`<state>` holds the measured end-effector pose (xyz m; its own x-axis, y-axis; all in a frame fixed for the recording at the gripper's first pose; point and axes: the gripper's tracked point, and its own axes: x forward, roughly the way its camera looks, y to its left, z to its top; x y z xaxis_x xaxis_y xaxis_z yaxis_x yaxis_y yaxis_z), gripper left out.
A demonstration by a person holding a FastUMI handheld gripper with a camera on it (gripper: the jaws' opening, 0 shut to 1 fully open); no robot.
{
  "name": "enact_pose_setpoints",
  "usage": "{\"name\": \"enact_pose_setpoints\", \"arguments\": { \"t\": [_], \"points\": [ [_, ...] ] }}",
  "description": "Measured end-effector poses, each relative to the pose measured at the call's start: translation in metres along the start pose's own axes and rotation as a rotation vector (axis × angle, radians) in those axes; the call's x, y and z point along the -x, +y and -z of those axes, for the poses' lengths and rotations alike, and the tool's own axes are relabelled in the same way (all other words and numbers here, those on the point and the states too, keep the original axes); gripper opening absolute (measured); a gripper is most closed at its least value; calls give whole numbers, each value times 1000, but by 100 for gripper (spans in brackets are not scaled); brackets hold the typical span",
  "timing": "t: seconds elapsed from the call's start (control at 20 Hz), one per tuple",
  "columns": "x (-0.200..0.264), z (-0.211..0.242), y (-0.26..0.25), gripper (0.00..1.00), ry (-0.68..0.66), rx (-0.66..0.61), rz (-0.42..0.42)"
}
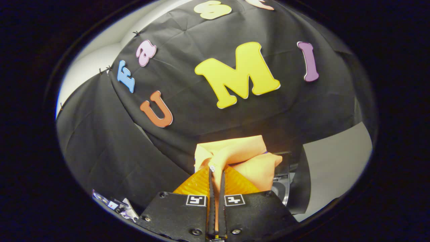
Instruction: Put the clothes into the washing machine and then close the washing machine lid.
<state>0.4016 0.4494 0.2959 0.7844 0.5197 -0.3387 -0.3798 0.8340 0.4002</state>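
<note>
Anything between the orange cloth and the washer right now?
Nothing visible stands in the way. The hand-held gripper is shut on the orange cloth, held up against the booth's black wall. Part of the washing machine shows just beyond and below the cloth; its opening can't be seen, so lid state is unknown.

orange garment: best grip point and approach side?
The gripper is shut on a bunched fold of the orange garment, with the rest of the cloth spilling out just ahead of the fingers. That thick gathered fold looks like the best hold: several layers, unlikely to slip. I'd come straight onto the fold's edge so both fingers pinch across it.
</note>
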Motion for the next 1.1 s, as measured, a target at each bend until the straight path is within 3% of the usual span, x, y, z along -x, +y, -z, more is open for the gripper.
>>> {"name": "enact_pose_setpoints", "arguments": {
  "t": [0.45,1.1],
  "points": [
    [-89,53,-33,7,152,-44,55],
    [-184,148,-97,7,369,-87,183]
  ]
}}
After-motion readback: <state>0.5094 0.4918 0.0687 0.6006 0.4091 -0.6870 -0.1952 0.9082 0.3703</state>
